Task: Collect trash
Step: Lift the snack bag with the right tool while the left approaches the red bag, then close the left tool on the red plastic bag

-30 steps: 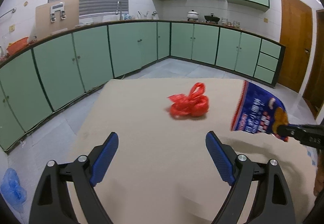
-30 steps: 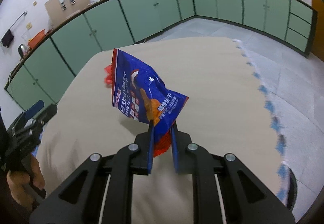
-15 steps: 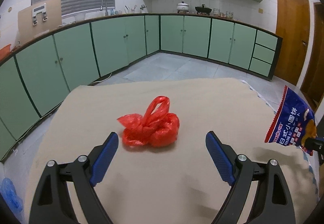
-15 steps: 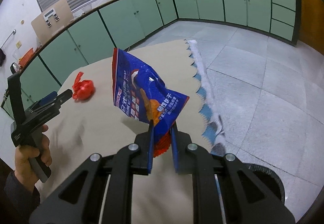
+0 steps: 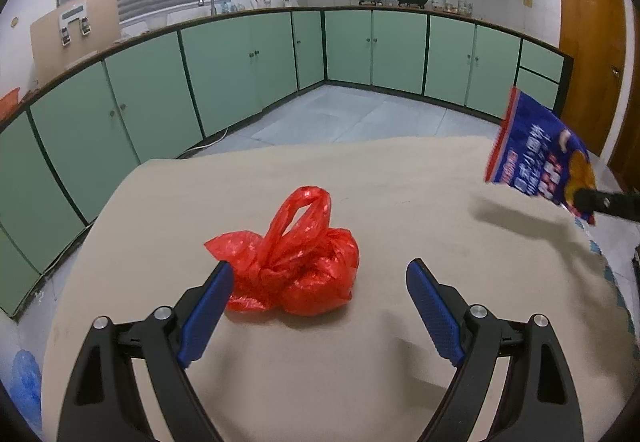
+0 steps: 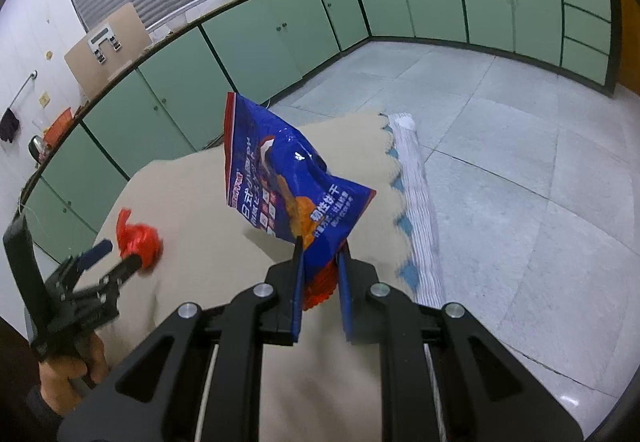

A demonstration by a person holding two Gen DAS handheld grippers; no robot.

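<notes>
I see the left gripper [image 5: 316,302] as black plastic arms with silver screw heads and textured blue finger pads [image 5: 205,316]. The right gripper [image 6: 320,282] matches, with thinner blue pads. Beside the left gripper's handle, bare skin [image 6: 70,374] shows above what looks like a dark sleeve.
</notes>
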